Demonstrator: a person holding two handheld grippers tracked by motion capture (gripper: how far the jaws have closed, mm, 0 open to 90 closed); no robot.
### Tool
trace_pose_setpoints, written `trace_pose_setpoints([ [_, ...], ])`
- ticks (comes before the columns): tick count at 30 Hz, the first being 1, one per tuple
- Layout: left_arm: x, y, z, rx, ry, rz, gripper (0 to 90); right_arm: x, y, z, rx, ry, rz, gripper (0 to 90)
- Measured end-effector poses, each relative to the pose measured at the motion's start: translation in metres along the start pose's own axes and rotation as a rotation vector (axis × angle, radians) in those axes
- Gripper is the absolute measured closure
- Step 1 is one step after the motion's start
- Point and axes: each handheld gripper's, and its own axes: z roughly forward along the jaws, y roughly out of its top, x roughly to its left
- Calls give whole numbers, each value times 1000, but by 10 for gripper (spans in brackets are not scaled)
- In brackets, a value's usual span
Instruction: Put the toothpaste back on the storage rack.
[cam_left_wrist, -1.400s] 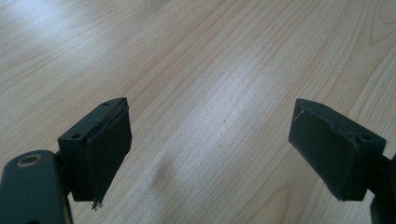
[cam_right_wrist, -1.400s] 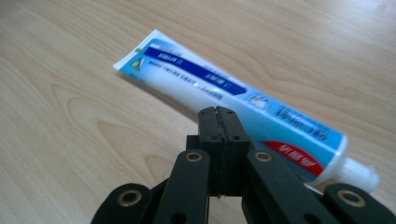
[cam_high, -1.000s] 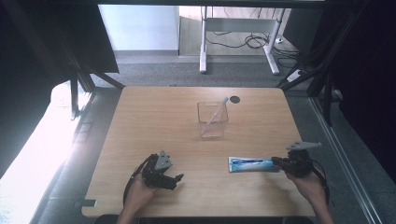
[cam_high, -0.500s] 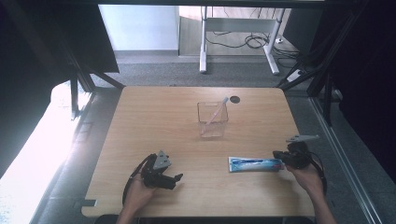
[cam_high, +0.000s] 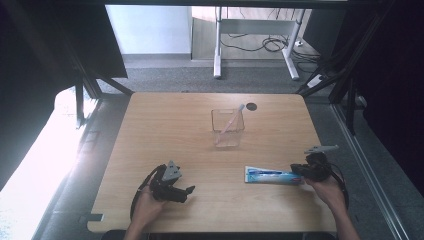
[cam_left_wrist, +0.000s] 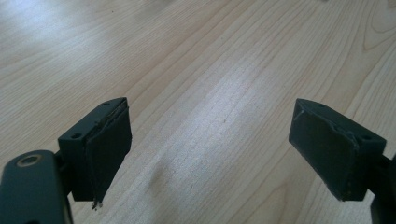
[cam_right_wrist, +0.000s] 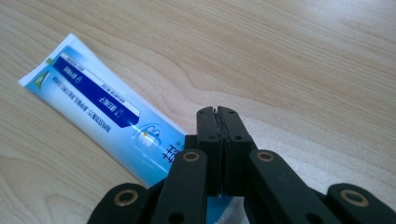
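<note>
A blue and white toothpaste tube (cam_high: 270, 175) (cam_right_wrist: 98, 112) lies flat on the wooden table (cam_high: 165, 125) at the front right. My right gripper (cam_high: 299, 171) (cam_right_wrist: 218, 116) is at the tube's right end, low over it, with its jaws pressed together and nothing visible between the pads. The tube's end passes under the gripper's links and is hidden there. My left gripper (cam_high: 189, 192) (cam_left_wrist: 210, 149) rests at the front left, open, with bare wood between its pads (cam_left_wrist: 109, 144).
A clear square container (cam_high: 228, 129) stands at the table's middle with a pink toothbrush (cam_high: 232, 120) leaning inside it. A dark round hole (cam_high: 251, 106) sits near the far edge. Desk legs and cables lie on the floor beyond the table.
My right gripper has slid a little to the left, closer over the tube's end. The tube and the left gripper have stayed put.
</note>
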Motion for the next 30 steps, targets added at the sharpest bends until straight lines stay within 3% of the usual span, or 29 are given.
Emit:
trace_pose_setpoints([
  [15,0,0,-1,-13,-11,-2,134,8,-15,-11,17,36,-23,844],
  [30,1,-2,-4,-27,-20,-10,135,29,-33,-21,13,63,-64,834],
])
